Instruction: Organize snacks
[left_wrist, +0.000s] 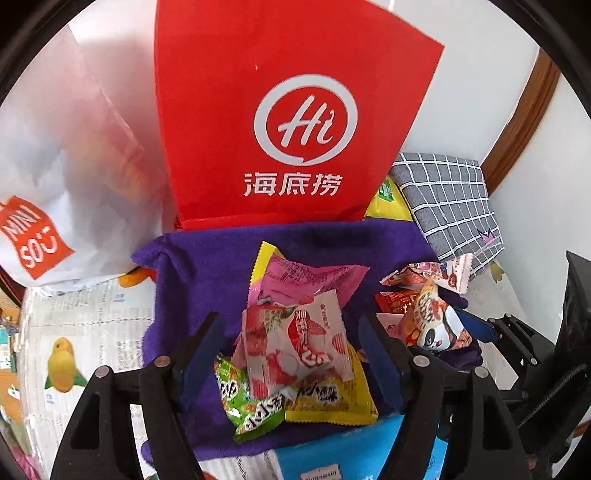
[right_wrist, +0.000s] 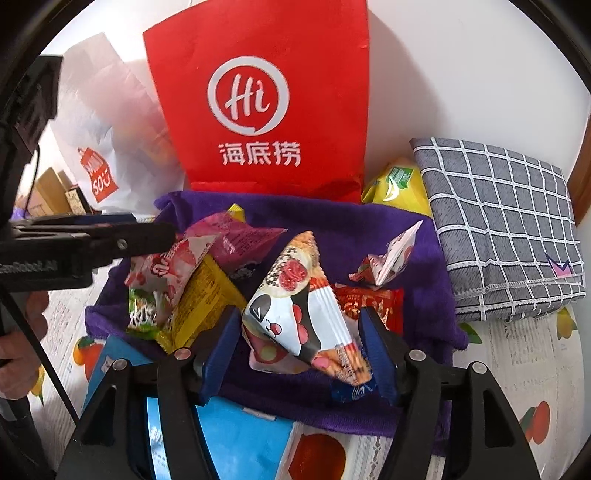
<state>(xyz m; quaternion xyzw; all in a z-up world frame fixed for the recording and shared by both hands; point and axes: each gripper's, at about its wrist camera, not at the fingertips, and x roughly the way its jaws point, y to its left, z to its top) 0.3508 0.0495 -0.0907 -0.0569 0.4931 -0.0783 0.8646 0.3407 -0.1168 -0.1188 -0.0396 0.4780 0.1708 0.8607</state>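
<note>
With both claws spread, my left gripper (left_wrist: 291, 354) straddling the red-and-white packet (left_wrist: 295, 343) and my right gripper (right_wrist: 295, 347) the panda packet (right_wrist: 295, 314) on the purple cloth (left_wrist: 207, 266), I risk pinching several overlapping wrappers together.

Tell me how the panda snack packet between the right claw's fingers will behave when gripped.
The panda packet looks puffed and glossy, so it will probably squash and may slip. It is likely light for its size. Leaning on other wrappers on the purple cloth, it could topple if nudged.
</note>
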